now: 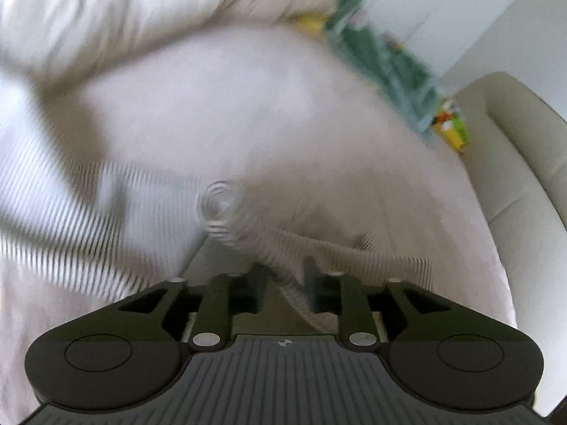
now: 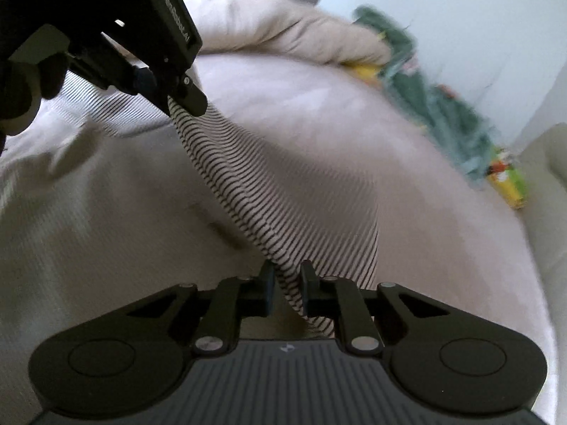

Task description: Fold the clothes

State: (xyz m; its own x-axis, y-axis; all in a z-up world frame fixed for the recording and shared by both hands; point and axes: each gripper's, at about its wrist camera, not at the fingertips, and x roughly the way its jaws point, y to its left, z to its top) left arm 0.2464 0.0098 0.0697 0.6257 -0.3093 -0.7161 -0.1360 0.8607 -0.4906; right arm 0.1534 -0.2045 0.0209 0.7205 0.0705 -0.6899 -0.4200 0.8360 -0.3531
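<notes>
Between both hand-held grippers, left [image 2: 184, 101], right [image 2: 287, 279], striped garment [image 2: 248, 191] stretched, pinched

We're looking into a home, a bedroom by every sign. A wide bed [image 2: 319, 124] under a pale pinkish sheet is filling most of both views. A bulky cream duvet [image 2: 283, 28] is lying bunched at the far end of the bed. Just beyond the bed's far edge, a green patterned cloth [image 2: 443, 106] is trailing along the side, blurred, with bright yellow and green packaging [image 2: 510, 184] sitting near its end. Beside the bed on the right, a cream padded frame [image 1: 524, 163], soft and upholstered, is curving along it. Behind the bed, plain white walls [image 2: 443, 7] are meeting in a corner.
</notes>
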